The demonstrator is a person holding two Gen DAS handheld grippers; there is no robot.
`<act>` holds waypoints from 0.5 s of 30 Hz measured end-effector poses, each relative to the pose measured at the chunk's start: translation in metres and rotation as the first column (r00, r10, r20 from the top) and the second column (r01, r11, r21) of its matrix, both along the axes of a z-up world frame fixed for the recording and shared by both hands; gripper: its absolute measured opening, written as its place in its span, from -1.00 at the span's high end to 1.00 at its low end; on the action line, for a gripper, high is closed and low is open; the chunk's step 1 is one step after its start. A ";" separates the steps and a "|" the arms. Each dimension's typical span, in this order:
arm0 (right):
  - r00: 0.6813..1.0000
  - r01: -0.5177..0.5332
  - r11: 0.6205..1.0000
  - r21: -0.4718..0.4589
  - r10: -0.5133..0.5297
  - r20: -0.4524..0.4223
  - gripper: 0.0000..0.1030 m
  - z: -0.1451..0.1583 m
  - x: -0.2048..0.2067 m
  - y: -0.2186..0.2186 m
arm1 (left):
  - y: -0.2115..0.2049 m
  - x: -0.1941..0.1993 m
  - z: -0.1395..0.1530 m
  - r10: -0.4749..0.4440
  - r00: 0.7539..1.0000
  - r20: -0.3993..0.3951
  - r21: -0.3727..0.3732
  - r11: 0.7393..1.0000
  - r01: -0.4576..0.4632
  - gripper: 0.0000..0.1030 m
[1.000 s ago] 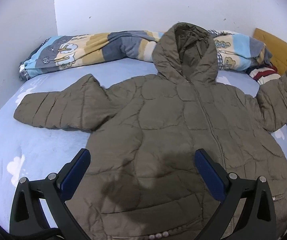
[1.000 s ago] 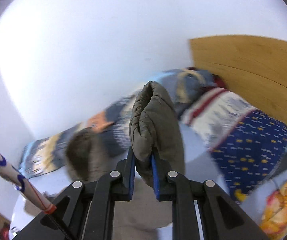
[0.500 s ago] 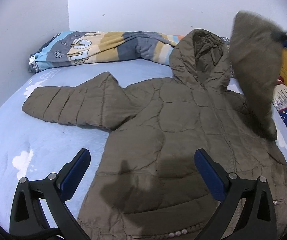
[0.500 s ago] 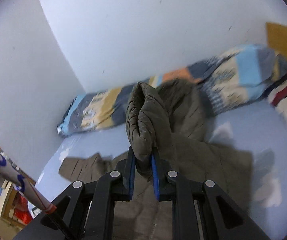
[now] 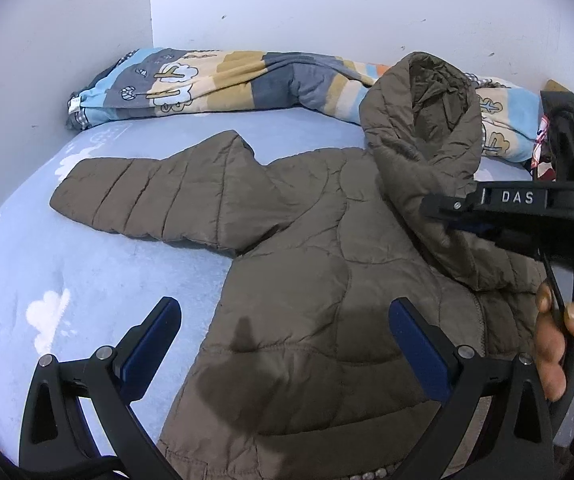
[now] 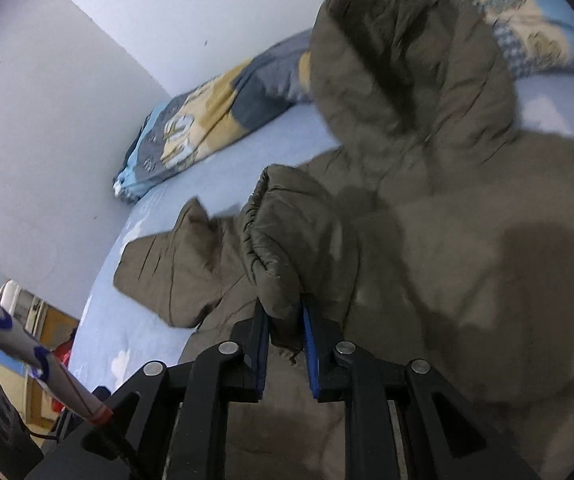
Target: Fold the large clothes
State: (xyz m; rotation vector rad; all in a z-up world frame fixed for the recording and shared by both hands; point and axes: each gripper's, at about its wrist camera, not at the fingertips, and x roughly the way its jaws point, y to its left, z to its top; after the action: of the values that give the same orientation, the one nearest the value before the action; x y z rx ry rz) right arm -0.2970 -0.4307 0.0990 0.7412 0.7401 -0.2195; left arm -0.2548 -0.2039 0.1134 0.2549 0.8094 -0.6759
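Right wrist view: we have swung the sleeve [image 6: 287, 248] across the jacket [image 5: 327, 280] on the bed [image 5: 67, 272]; right gripper [image 6: 285, 344] fingers pinch its cuff, left gripper [image 5: 283, 344] fingers gape wide, holding nothing.

The jacket [image 5: 327, 280] lies flat on the bed [image 5: 67, 280], hood [image 5: 423, 120] at the far end resting against the rolled quilt [image 5: 215, 80] along the far wall. Its left sleeve [image 5: 147, 204] sticks out to the left. The right sleeve [image 6: 287, 248] is folded over the chest, pinched in the right hand-held gripper [image 6: 283, 344]. The left hand-held gripper [image 5: 283, 352] hovers over the near hem, spread wide.
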 end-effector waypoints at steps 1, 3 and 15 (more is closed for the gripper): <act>1.000 -0.011 1.000 -0.001 0.011 0.004 0.49 0.002 0.002 0.003 | -0.001 0.000 0.000 0.000 1.000 0.000 0.000 1.000 0.000 -1.00; 0.998 -0.051 0.999 -0.003 0.051 0.030 0.14 0.011 -0.001 0.009 | -0.001 0.000 -0.001 0.002 1.000 -0.001 -0.002 1.000 -0.002 -1.00; 0.956 0.260 0.926 -0.273 -0.287 -0.064 -0.23 0.042 -0.092 -0.074 | -0.025 0.008 -0.013 0.017 1.000 0.005 0.034 0.999 -0.017 -1.00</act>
State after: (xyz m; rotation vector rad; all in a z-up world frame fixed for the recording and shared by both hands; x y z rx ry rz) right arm -0.3887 -0.5048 0.1409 0.5805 0.6867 -0.6038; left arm -0.2468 -0.2292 0.1002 0.2797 0.8180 -0.6459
